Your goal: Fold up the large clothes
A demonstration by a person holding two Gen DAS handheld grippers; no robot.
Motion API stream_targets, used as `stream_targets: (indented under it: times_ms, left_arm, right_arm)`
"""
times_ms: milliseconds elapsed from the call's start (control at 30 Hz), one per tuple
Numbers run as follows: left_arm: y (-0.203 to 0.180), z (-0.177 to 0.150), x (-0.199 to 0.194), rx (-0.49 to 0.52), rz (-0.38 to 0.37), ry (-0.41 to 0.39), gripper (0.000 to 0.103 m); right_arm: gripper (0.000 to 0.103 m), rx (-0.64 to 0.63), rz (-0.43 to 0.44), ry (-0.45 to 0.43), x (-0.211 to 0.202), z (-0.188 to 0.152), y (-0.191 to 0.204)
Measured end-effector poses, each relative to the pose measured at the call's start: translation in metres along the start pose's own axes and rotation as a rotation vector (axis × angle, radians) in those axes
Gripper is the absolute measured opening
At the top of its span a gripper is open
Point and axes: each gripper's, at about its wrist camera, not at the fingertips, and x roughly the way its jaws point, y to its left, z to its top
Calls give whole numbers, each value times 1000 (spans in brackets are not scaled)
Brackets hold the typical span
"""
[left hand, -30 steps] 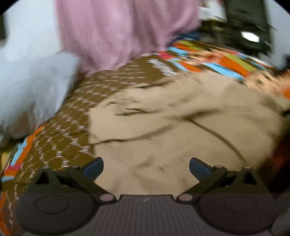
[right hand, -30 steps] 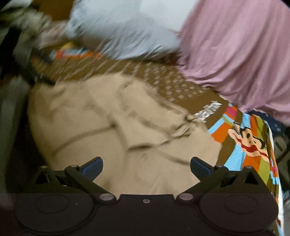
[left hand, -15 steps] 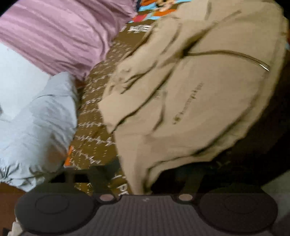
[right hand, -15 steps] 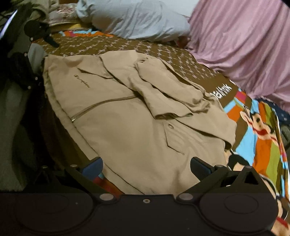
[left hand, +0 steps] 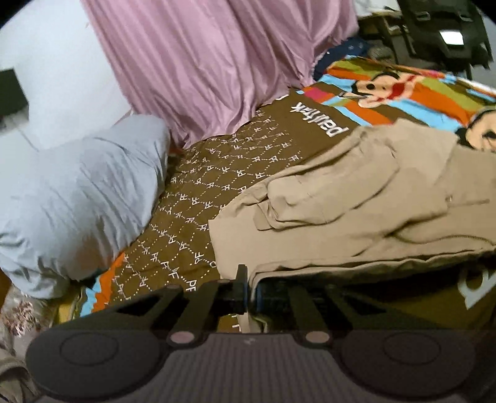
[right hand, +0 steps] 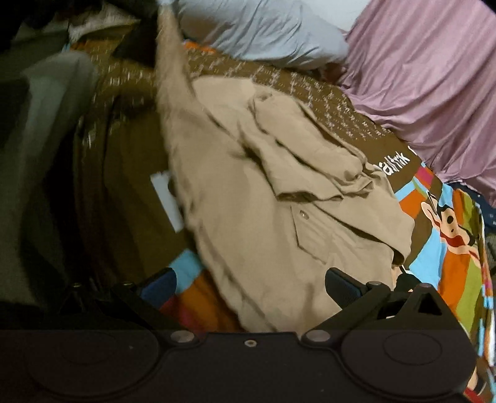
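Note:
A large tan jacket (left hand: 356,210) lies on a bed with a brown patterned and cartoon-print cover (left hand: 217,173). Its sleeves are folded over its middle. My left gripper (left hand: 249,291) is shut on the jacket's near edge and lifts it off the bed. In the right wrist view the jacket (right hand: 272,198) spreads in front of me, with one corner pulled up toward the far left. My right gripper (right hand: 248,286) is open and empty, with its fingers either side of the jacket's near hem.
A grey pillow (left hand: 80,198) lies at the head of the bed. A pink curtain (left hand: 217,62) hangs along the far side. A black chair (left hand: 443,28) stands beyond the foot of the bed. The bed's near edge drops into dark space on the left (right hand: 40,155).
My left gripper went from open to shut on the jacket's edge and raised it. The jacket's left side has been pulled up and inward. My right gripper stayed open.

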Motion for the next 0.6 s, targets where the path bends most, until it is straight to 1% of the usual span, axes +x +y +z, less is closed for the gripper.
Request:
stream_targets:
  times_ms: [33,67,100,133,167,200,267,333,367,400,467,600]
  left_arm:
    - [4,1,1,-6,0,0,7]
    - [5,0,0,-8,2,0,7]
    - [5,-4,-2,-6,6,2,7]
    - [5,-8,-2,-3,9,5,7]
    - [4,-13,0,1,13,7,7]
    - [2,-20,-2,2,17,8,7]
    - [-6,-33,-8,-9,29,-2,7]
    - [-14,-52,-19,-44,45,-49,5]
    - [-19,-59,-24,-55,59,-60,5]
    - [-24,-67,-28,-62,72,-70,5]
    - [-27,-80,-38,-88,74,-86,5]
    - [-19,-90,-69,-129,65,-121,4]
  right_arm:
    - [91,-24,-43,20,3,-1,2]
    - [87,-51,-90,34,6,-3,2]
    - [78,-73,-137,41,6,-6,1]
    - [67,-90,-188,45,6,-9,-2]
    - [61,-95,-223,52,4,-13,-6]
    - [53,-87,-243,58,2,-16,-12]
    - [40,-39,-247,55,-5,-23,-27]
    - [19,8,-245,38,-14,-28,-39]
    - [12,21,-247,16,-20,-28,-41]
    - [2,19,-256,-1,-24,-28,-41]
    - [2,-11,-286,-32,-33,-28,-37]
    - [1,5,-309,-82,-61,-23,-32]
